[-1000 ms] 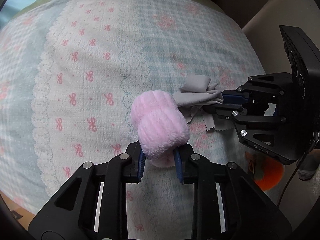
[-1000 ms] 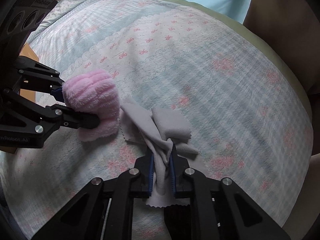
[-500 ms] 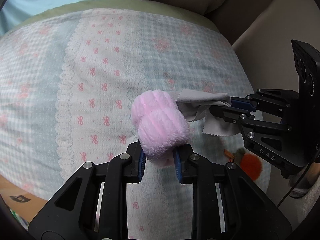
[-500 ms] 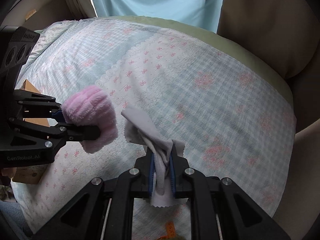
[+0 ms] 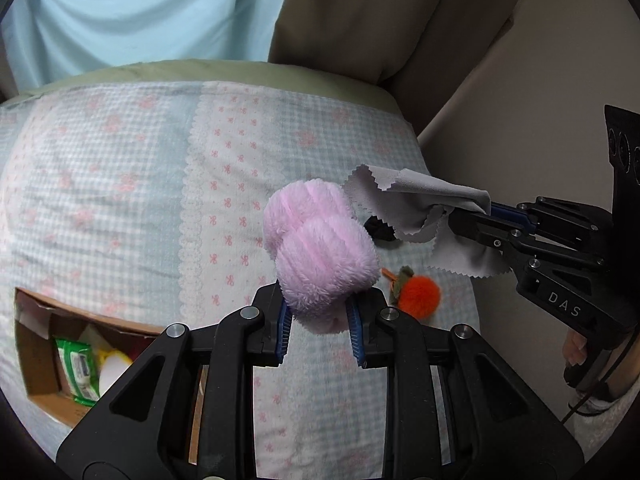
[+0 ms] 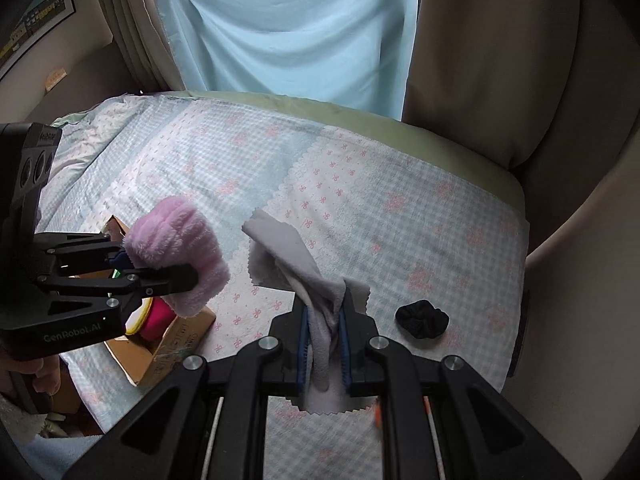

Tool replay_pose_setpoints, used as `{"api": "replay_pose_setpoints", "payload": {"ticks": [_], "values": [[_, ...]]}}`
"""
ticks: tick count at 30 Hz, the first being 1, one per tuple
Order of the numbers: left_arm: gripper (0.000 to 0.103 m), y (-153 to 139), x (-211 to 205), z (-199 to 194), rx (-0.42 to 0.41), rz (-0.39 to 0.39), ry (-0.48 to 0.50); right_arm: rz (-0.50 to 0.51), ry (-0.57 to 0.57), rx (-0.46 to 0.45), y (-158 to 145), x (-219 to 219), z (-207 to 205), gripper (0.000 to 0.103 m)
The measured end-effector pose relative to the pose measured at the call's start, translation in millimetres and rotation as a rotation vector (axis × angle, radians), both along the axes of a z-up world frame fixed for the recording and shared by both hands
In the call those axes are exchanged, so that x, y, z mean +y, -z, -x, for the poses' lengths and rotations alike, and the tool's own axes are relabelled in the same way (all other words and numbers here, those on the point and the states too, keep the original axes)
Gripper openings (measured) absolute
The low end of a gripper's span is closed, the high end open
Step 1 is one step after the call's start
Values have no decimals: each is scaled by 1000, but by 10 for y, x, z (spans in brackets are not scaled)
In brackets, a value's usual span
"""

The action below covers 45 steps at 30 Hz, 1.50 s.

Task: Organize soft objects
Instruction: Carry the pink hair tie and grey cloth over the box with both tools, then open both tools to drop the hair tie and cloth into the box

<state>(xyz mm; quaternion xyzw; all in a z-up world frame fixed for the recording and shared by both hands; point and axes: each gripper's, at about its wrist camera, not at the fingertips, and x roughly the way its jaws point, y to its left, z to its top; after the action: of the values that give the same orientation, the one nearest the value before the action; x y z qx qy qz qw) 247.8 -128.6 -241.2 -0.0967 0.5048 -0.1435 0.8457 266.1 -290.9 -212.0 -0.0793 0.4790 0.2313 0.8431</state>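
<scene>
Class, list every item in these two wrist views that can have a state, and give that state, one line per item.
Left gripper: shut on pink plush roll, held above the bed.
Right gripper: shut on grey cloth, crumpled, lifted.
Cardboard box: open, packets inside.
Orange pom-pom: lying on bedspread.
Black scrunchie: lying on bedspread.

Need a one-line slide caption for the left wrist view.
Left hand-held gripper lifts a pink plush roll over the bedspread; right hand-held gripper holds a grey cloth.
</scene>
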Motion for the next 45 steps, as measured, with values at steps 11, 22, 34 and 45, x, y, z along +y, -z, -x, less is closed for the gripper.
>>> {"api": "replay_pose_setpoints", "payload": {"ticks": [11, 22, 34, 45], "values": [[21, -676, 954, 838, -76, 33, 7, -27, 91, -33, -789, 878, 865, 12], [21, -517, 2252, 1251, -23, -60, 50, -142, 257, 87, -575, 2041, 1270, 12], [21, 222, 3060, 1163, 94, -119, 148, -109, 388, 177, 115, 2826, 1354, 12], [21, 865, 3054, 789, 215, -163, 286, -38, 476, 316, 650, 2892, 994, 12]]}}
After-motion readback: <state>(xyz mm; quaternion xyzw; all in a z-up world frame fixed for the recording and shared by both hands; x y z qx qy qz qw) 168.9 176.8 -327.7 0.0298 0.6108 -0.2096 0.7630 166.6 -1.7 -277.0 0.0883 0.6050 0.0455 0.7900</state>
